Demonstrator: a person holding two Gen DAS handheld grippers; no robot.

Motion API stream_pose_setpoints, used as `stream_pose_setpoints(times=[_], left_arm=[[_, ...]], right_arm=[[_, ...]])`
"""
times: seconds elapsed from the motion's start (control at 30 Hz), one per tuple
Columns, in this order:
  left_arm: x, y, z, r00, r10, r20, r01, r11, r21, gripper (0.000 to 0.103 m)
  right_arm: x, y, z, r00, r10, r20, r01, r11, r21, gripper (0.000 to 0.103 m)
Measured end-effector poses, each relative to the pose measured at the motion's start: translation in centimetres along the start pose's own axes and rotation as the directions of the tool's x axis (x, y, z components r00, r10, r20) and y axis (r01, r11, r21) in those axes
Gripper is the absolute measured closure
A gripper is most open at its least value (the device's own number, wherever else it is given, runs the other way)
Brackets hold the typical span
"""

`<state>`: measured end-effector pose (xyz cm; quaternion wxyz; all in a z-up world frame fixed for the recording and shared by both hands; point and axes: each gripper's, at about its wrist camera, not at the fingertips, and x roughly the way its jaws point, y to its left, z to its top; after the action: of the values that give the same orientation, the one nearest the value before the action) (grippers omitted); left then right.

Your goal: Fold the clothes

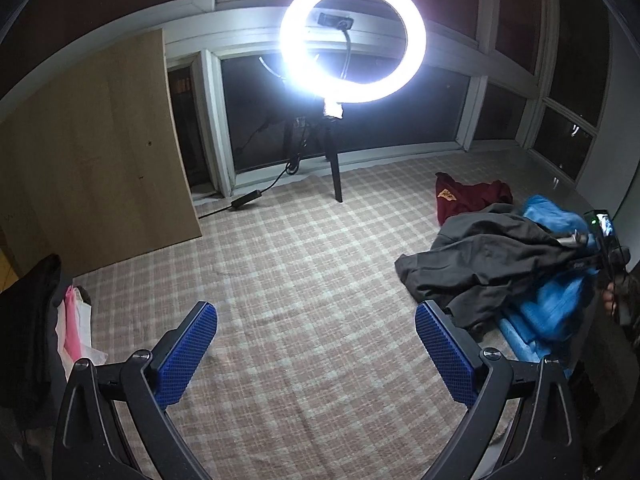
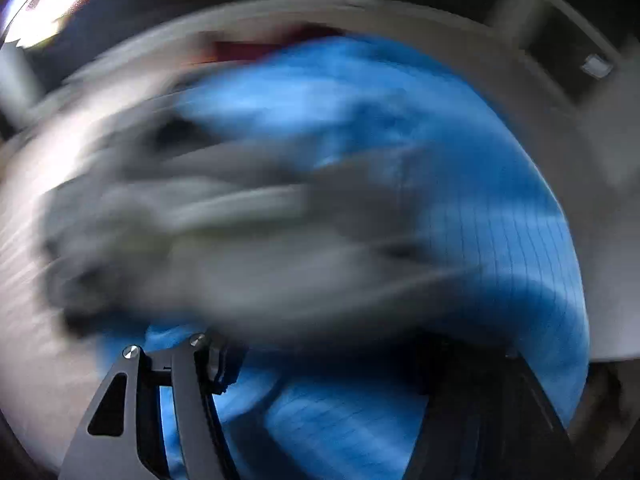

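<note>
My left gripper (image 1: 316, 312) hangs open over the checked cloth (image 1: 304, 248), its blue pads (image 1: 188, 352) wide apart with nothing between them. To the right, a dark grey garment (image 1: 492, 256) lies crumpled over a blue garment (image 1: 556, 300). Its far end reaches the right gripper (image 1: 600, 252), which a hand holds at the frame's edge. The right wrist view is heavily blurred. There the right gripper (image 2: 328, 356) has its jaws standing apart, pointing down at the grey garment (image 2: 224, 248) and the blue garment (image 2: 460, 168). The grey cloth covers its fingertips.
A maroon garment (image 1: 468, 196) lies behind the pile. A lit ring light (image 1: 352, 38) on a tripod (image 1: 334, 168) stands at the far edge, with a cable (image 1: 256, 194) on the floor. A wooden board (image 1: 92, 152) leans at the left. A black garment (image 1: 28, 320) and a pink-and-white bag (image 1: 76, 328) sit at the near left.
</note>
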<state>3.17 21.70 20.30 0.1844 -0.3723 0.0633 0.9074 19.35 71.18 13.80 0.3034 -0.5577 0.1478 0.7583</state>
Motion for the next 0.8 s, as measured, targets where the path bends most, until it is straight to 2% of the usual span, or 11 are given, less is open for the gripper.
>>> stream_pose_setpoints(times=[0.1, 0.13, 0.2, 0.23, 0.43, 0.5, 0.53, 0.6, 0.67, 0.77, 0.8], left_arm=[[0.6, 0.0, 0.1, 1.0, 0.007, -0.013, -0.007, 1.0, 0.0, 0.003], [0.8, -0.1, 0.1, 1.0, 0.008, -0.016, -0.009, 1.0, -0.002, 0.003], [1.1, -0.2, 0.3, 1.0, 0.003, -0.02, -0.003, 1.0, -0.01, 0.003], [1.2, -0.3, 0.4, 1.0, -0.002, -0.021, 0.002, 1.0, -0.012, 0.003], [0.7, -1.7, 0.8, 1.0, -0.019, -0.008, 0.02, 1.0, 0.024, 0.003], [0.6, -1.8, 0.9, 1.0, -0.015, -0.009, 0.016, 0.999, 0.034, 0.003], [0.6, -1.8, 0.8, 1.0, -0.012, -0.011, 0.012, 0.999, 0.037, 0.003], [0.5, -1.5, 0.7, 1.0, -0.005, -0.014, 0.005, 0.999, 0.037, 0.003], [0.4, -1.1, 0.5, 1.0, 0.0, -0.016, 0.001, 0.999, 0.036, 0.003], [0.1, -0.2, 0.2, 1.0, 0.006, -0.017, -0.006, 1.0, 0.023, 0.003], [0.0, 0.1, 0.1, 1.0, 0.006, -0.016, -0.006, 1.0, 0.018, 0.003]], right_arm=[[-3.4, -1.0, -0.7, 0.987, 0.149, 0.062, -0.15, 0.988, 0.02, 0.043], [-4.9, -0.6, -1.3, 0.972, 0.211, 0.1, -0.213, 0.977, 0.013, 0.043], [-7.6, 0.3, -2.2, 0.931, 0.328, 0.163, -0.332, 0.943, -0.001, 0.033], [-7.7, 0.7, -2.2, 0.921, 0.354, 0.164, -0.361, 0.933, 0.01, 0.032], [-2.4, 1.6, -0.8, 0.955, 0.293, 0.044, -0.296, 0.942, 0.157, 0.032], [-0.9, 1.7, -0.3, 0.961, 0.266, 0.073, -0.275, 0.945, 0.178, 0.033], [-1.0, 1.9, 0.0, 0.957, 0.271, 0.104, -0.286, 0.941, 0.182, 0.038], [-1.8, 2.4, 0.5, 0.946, 0.276, 0.171, -0.304, 0.937, 0.174, 0.093], [-5.4, 2.5, 0.9, 0.907, 0.316, 0.278, -0.361, 0.924, 0.128, 0.094], [-12.2, 3.0, 1.5, 0.81, 0.392, 0.437, -0.449, 0.893, 0.03, 0.096], [-14.4, 3.7, 1.7, 0.801, 0.375, 0.466, -0.424, 0.906, 0.0, 0.096]])
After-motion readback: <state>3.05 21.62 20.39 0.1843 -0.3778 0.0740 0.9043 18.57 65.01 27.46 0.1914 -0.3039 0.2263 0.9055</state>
